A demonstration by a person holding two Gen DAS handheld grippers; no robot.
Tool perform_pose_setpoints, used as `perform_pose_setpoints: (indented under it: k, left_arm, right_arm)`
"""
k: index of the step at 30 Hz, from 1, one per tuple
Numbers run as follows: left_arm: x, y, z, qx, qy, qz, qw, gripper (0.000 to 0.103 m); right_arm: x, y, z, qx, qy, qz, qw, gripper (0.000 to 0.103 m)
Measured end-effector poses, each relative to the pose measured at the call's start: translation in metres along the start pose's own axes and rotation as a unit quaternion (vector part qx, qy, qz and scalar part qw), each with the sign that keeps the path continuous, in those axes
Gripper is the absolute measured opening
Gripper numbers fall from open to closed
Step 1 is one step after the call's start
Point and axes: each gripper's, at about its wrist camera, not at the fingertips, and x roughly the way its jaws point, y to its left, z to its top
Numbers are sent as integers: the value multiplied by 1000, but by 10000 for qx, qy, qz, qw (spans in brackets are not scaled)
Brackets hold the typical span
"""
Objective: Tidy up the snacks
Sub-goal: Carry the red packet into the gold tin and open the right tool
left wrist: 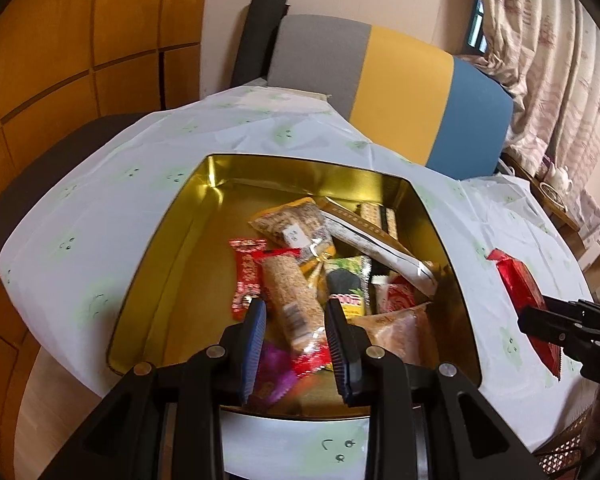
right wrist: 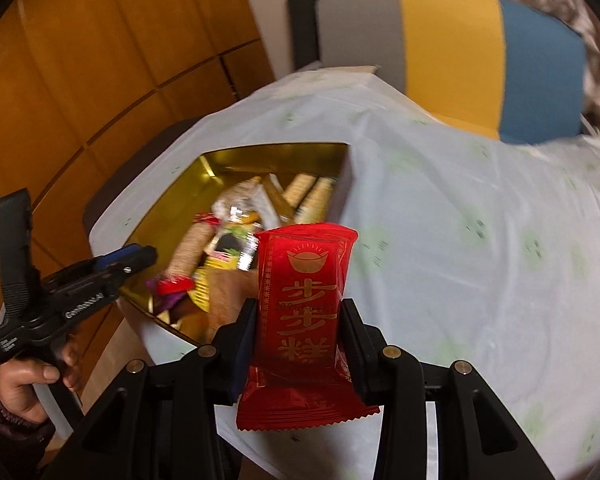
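Observation:
A gold tin box [left wrist: 172, 240] on the table holds several snack packets; it also shows in the right wrist view [right wrist: 220, 160]. My left gripper [left wrist: 296, 308] is open above the box, its fingers either side of a sesame bar in a red-ended wrapper [left wrist: 292, 296] that lies in the box. My right gripper [right wrist: 300, 320] is shut on a red packet with gold lettering [right wrist: 304, 308], held above the table just right of the box. In the left wrist view that packet [left wrist: 520, 292] and the right gripper [left wrist: 556, 320] show at the right.
A pale tablecloth with green faces [left wrist: 100, 208] covers the round table. A grey, yellow and blue chair [left wrist: 400, 92] stands behind it. Orange wooden panels [left wrist: 60, 60] are at the left, curtains [left wrist: 560, 60] at the right. A teapot [left wrist: 560, 178] stands at far right.

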Motion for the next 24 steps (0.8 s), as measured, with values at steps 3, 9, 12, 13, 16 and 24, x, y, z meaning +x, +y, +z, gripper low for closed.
perform_pose_setpoints:
  k: [3,9,12,13,16,24]
  left_arm:
    - [-1,8,0,-100,-16,59,9999,31]
    - [-1,17,0,-195,-11,114,9997,31]
    - [1,16,-1,-191,20,107,9998,31]
    - [2,15,-2,-183,34,100,9998,31]
    - [4,14,-4,-164,79,75,9998,31]
    - [11,10,-8,-105,170,18,9998,31]
  right_arm:
    - [7,16,11,-203,6,105,9997,41]
    - [25,46,32,-586,36,275,9979,41]
    - [53,55,41,-701,259,279,9968,41]
    - [67,57,42,-766,372,240,9961,41]
    - [106,53,41,-811,677,-45,9944,41]
    - [117,41,38,-666,588,53,9960,48]
